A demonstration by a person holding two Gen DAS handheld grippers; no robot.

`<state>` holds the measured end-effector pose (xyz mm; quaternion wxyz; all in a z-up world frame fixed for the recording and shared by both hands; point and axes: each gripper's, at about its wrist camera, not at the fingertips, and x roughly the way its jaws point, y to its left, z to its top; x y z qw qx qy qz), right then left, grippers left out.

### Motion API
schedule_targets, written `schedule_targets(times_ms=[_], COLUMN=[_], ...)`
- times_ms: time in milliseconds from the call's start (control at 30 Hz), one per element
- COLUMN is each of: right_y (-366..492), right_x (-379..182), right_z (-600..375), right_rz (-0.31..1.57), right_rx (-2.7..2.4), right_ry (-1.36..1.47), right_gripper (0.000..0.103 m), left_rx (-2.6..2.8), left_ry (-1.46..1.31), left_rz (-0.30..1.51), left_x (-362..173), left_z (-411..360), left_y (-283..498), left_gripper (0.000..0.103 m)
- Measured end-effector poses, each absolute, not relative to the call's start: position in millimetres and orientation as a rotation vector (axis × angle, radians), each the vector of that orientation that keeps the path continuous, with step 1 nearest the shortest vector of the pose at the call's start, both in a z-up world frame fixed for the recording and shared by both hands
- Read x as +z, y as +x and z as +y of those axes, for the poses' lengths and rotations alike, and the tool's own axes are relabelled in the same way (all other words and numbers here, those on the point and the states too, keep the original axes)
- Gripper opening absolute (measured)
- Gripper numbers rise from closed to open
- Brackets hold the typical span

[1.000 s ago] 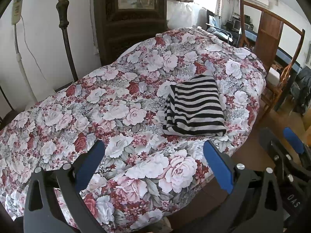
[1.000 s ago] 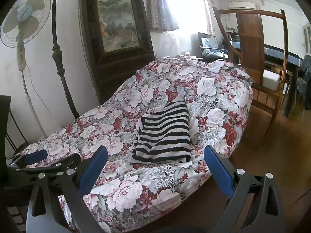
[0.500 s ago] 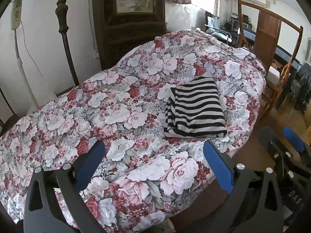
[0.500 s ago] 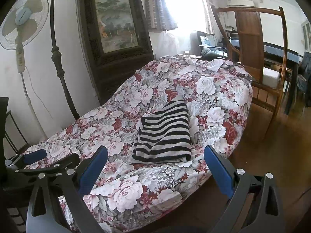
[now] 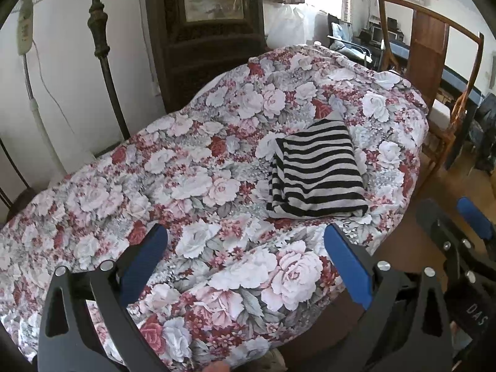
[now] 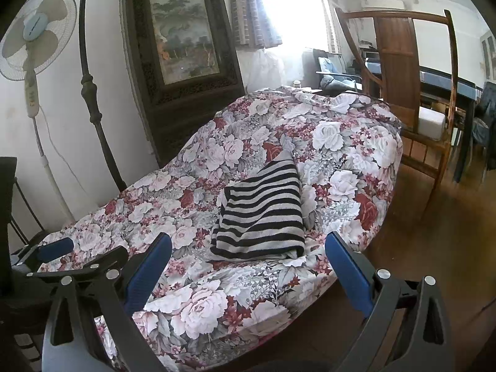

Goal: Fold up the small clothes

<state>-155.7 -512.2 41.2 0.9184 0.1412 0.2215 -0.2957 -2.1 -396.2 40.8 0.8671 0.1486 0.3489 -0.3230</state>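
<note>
On the flowered bedspread (image 5: 198,186) I count one garment: a striped top (image 5: 316,173), folded into a thick, roughly rectangular packet with black and grey bands running across it; it lies flat near the right-hand edge of the bed, with a small grey corner poking out at its far end; the near edge is a rounded fold, and on its left side I can see several stacked layers of the knit. From my right-hand camera the same striped top (image 6: 263,214) sits between and beyond the two blue pads, well apart from them. The bedspread (image 6: 341,142) is a soft, rumpled cotton-looking cover printed with large white, pink and dark red roses on grey leaves; it drapes over the bed's edge.

I have two tongs in play. My left gripper (image 5: 245,260) is spread wide, its two black fingers with blue pads holding nothing, hovering over the near part of the cover; my right gripper (image 6: 248,266) is likewise released, pads wide and empty. Each tool shows at the edge of the other's view.

Around the bed I count one pedestal fan (image 6: 34,34) with a round wire cage, one dark turned metal bedpost (image 6: 93,93), one framed landscape painting (image 6: 183,31) in a carved dark frame, and one wooden chair (image 6: 400,71) with a curved top rail, standing on a wooden floor (image 6: 440,223).
</note>
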Motion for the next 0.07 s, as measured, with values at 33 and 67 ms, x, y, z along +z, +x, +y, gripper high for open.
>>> schedule_targets(times_ms=[33, 67], right_y=[-154.9, -158.0], right_x=[41.1, 39.3], right_z=[-512.9, -512.4], right_rz=[0.455, 0.453], right_rx=[-0.606, -0.608], right_ry=[0.294, 0.299], right_gripper=[0.100, 0.100], left_rx=[-0.681, -0.685], left_ry=[0.311, 0.308], left_rz=[0.731, 0.732], left_x=[41.1, 41.5], left_z=[-396.4, -396.2], left_y=[-2.5, -2.6], left_gripper=[0.098, 0.098])
